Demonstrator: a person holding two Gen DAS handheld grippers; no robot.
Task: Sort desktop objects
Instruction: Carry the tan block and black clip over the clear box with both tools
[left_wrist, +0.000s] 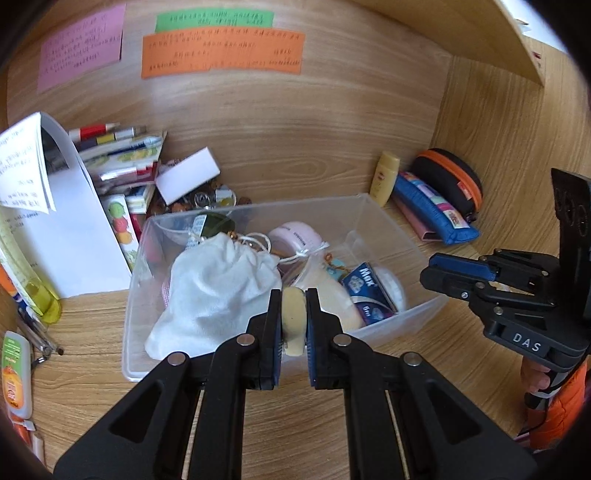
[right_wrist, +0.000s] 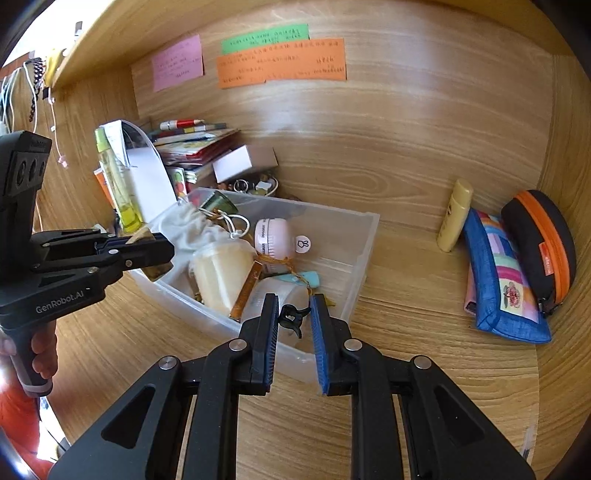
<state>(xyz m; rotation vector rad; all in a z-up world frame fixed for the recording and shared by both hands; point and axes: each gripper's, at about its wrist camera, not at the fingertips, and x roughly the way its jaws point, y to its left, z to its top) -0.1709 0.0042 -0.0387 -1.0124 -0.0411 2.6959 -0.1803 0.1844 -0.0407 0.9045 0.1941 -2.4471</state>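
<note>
Your left gripper (left_wrist: 293, 317) is clamped on a pale yellow sponge-like piece (left_wrist: 294, 321), held just above the near wall of the clear plastic bin (left_wrist: 424, 254). Your right gripper (right_wrist: 294, 317) has its jaws partly parted around a small black claw clip (right_wrist: 291, 316); whether the pads actually pinch it is unclear, and it hangs over the bin's near corner, ahead of the fingers

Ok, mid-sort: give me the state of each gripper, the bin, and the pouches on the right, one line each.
left gripper: shut on a cream-coloured round piece, held over the bin's near edge.
right gripper: partly closed, a small black hair clip between its fingers.
clear plastic bin: open, no lid, holding many items.
white drawstring bag: cinched, lying in the bin.
black case with orange zip: zipped, leaning against the wall.
blue pouch: closed, beside the case.
</note>
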